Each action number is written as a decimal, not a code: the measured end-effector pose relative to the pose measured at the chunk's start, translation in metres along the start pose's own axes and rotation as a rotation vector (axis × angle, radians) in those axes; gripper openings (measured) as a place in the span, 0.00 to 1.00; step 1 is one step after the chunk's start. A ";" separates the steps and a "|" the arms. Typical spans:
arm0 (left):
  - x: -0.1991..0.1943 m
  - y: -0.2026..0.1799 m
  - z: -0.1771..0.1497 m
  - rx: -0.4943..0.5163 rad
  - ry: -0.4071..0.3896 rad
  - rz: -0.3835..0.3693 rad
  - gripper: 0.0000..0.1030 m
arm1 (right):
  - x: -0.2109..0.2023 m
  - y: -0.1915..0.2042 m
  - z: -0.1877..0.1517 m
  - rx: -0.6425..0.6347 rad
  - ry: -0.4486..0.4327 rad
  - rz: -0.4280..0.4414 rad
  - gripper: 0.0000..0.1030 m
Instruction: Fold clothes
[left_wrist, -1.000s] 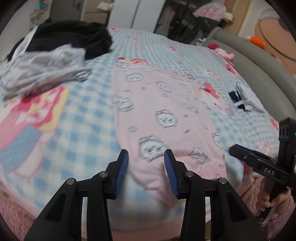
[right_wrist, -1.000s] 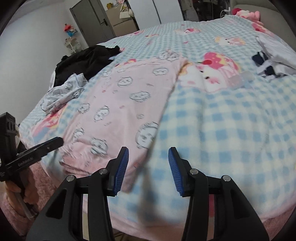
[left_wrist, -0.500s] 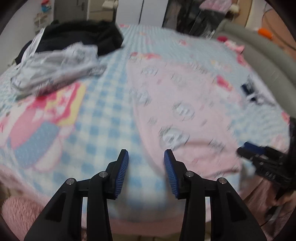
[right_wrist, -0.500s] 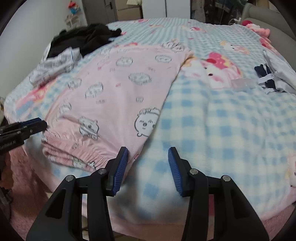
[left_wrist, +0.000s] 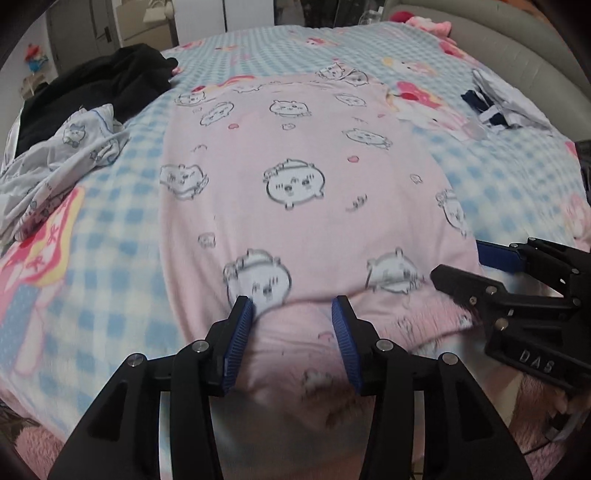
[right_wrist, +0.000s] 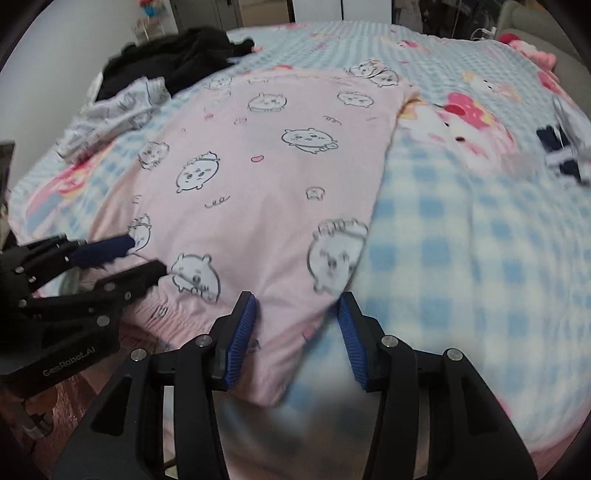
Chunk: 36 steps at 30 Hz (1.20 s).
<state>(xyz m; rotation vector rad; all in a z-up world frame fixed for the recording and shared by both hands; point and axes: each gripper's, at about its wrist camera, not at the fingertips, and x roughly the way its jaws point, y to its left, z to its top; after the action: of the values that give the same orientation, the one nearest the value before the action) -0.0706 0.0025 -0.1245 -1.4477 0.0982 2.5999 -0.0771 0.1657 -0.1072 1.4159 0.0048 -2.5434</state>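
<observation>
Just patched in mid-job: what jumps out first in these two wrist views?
A pink garment printed with cartoon faces lies spread flat down the middle of the blue checked bedspread. Both grippers stand over its near hem: the left gripper, jaws opening, and the right gripper at the hem's right corner, neither pinching cloth yet. A black heap and a crumpled grey garment sit far left.

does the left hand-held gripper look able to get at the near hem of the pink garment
Probably yes: the left hand-held gripper is opening, the pink garment hem lies between its pads, and nothing blocks it.
</observation>
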 end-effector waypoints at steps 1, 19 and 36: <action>-0.002 0.002 -0.001 -0.009 0.003 -0.009 0.45 | -0.002 -0.001 -0.003 0.006 -0.005 0.004 0.46; -0.039 0.012 0.015 -0.053 -0.124 -0.204 0.46 | -0.042 0.012 0.029 -0.080 -0.103 0.057 0.51; 0.005 -0.010 0.008 0.036 0.133 -0.029 0.46 | 0.008 0.019 0.013 -0.097 0.044 -0.045 0.53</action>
<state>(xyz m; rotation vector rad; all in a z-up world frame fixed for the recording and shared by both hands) -0.0783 0.0140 -0.1248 -1.5958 0.1388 2.4647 -0.0882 0.1446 -0.1056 1.4502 0.1674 -2.5099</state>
